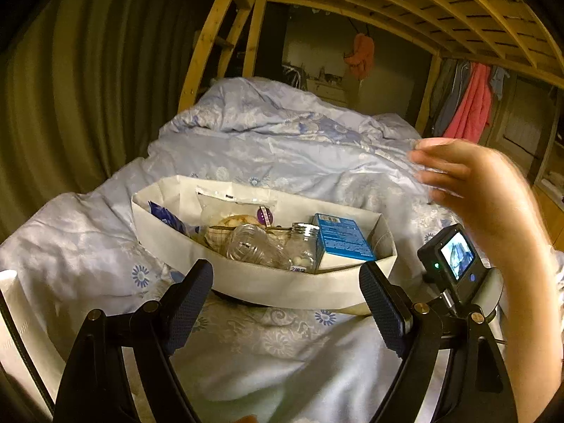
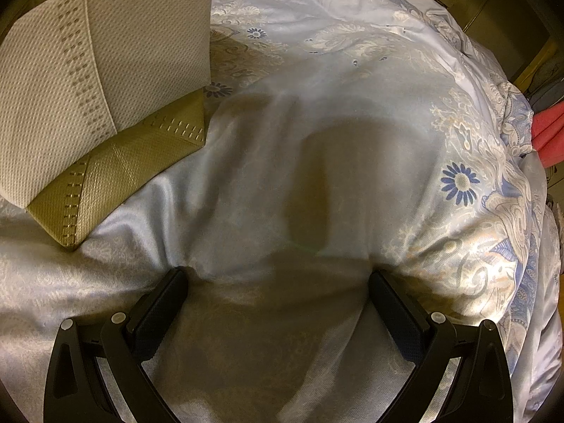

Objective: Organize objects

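The white box point(image 1: 246, 278) lies at twelve o'clock, long axis crosswise, just beyond the wide, empty left gripper point(image 1: 285, 296); the right gripper point(image 2: 278, 299), equally wide, faces only quilt point(image 2: 352, 88).

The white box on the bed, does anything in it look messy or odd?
Yes. In the white box, a clear plastic bottle lies tipped on its side, while the glass jar and blue carton beside it stand upright. Nothing looks spilled.

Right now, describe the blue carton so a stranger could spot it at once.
On the floral quilt sits a white paper bin. The blue carton stands at its right end, beside a glass jar. It is the only opaque, box-shaped blue item there.
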The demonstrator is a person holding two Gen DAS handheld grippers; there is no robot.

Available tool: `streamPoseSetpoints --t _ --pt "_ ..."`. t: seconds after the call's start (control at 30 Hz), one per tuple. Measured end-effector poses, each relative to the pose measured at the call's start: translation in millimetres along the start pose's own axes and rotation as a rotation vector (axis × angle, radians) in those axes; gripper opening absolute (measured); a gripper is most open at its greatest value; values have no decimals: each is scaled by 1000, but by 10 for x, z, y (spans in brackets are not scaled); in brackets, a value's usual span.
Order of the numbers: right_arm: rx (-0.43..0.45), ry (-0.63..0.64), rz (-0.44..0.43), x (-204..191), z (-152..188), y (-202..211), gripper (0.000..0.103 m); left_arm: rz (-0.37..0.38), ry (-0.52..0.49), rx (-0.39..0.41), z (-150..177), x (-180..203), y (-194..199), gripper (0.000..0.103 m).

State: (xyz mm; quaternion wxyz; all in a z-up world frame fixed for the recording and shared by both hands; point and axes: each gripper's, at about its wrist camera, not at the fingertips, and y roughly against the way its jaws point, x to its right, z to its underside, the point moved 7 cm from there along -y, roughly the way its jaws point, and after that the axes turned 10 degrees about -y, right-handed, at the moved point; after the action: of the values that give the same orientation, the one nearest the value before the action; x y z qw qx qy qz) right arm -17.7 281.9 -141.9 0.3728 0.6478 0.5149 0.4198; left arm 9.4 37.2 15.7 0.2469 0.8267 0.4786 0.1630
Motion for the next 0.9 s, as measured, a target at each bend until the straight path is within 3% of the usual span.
streamPoseSetpoints --t 0.2,0.37,0.47,0.57,0.73,0.8,0.9 --pt "0 -1 -1 14 -17 -3 103 35 -2 -48 54 -31 -113 82" --pt "-2 -2 -1 26 -29 -11 103 -21 -3 -105 249 -32 -234 82" --pt "-4 0 1 32 -30 -15 103 -71 6 -230 525 -27 -408 82" --pt "-4 0 1 36 -34 -14 103 -43 1 -371 770 5 -604 82" --pt "-5 0 1 43 -43 -15 103 -129 -160 -496 965 138 -689 82" --pt "-5 -1 1 49 -46 -18 103 -156 -221 -513 1015 192 -700 83" --pt "-5 0 1 59 -52 -20 103 -162 -230 -524 1040 199 -705 83"
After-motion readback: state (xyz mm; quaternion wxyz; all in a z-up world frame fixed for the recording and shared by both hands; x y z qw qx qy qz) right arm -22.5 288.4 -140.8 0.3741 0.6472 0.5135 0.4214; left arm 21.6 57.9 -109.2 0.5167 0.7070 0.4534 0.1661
